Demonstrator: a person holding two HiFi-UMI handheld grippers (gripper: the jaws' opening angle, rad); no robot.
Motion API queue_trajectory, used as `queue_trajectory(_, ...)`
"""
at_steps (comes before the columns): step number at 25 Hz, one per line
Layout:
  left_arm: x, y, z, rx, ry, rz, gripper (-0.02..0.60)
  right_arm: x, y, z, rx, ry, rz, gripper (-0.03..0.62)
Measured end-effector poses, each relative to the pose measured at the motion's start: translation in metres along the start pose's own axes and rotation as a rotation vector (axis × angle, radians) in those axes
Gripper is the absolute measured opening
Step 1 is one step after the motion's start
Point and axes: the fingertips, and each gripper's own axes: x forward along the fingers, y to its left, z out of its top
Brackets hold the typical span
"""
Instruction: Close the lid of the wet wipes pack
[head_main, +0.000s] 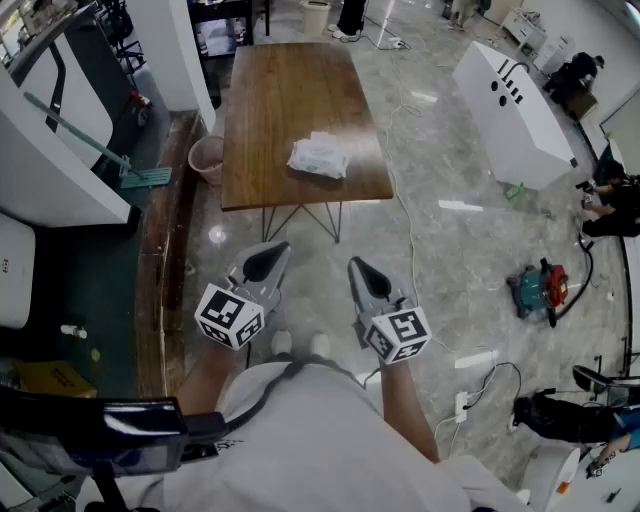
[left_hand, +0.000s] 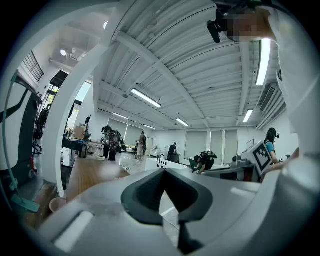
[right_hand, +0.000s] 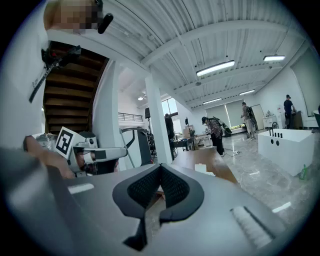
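Your left hand-held gripper (head_main: 268, 262), right hand-held gripper (head_main: 362, 270): closed, empty. White plastic wet wipes pack (head_main: 319, 157) at 12 o'clock on brown wooden desk (head_main: 290, 90).

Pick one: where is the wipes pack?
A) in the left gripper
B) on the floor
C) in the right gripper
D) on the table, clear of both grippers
D: the pack lies on the table, well ahead of the left gripper and right gripper, both shut with nothing between their jaws.
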Motion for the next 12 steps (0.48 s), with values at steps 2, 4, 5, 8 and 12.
queue_trajectory(2, -0.0005, 0.0033, 0.0030, 0.003, -0.011, -0.002, 0.003, 0.0032, -0.0005, 0.0004, -0.007, -0.001, -0.006, 0.009)
queue_trajectory(4, -0.0013, 0.0057, 0.0040, 0.002, -0.018, -0.003, 0.003, 0.0060, -0.0011, -0.0001, -0.008, -0.002, -0.014, 0.009)
queue_trajectory(5, -0.0018, 0.0065, 0.0035, -0.001, -0.020, -0.004, 0.003, 0.0070, -0.0012, -0.0008, -0.008, -0.002, -0.017, 0.009)
queue_trajectory(8, -0.0019, 0.0069, -0.0004, -0.012, -0.023, -0.005, 0.003, 0.0082, -0.0013, -0.0033, -0.009, -0.004, -0.022, 0.009)
queue_trajectory(12, 0.0012, 0.0084, -0.0009, -0.022, -0.026, -0.004, 0.003, 0.0089, -0.0029, -0.0008, -0.010, -0.009, -0.031, 0.009)
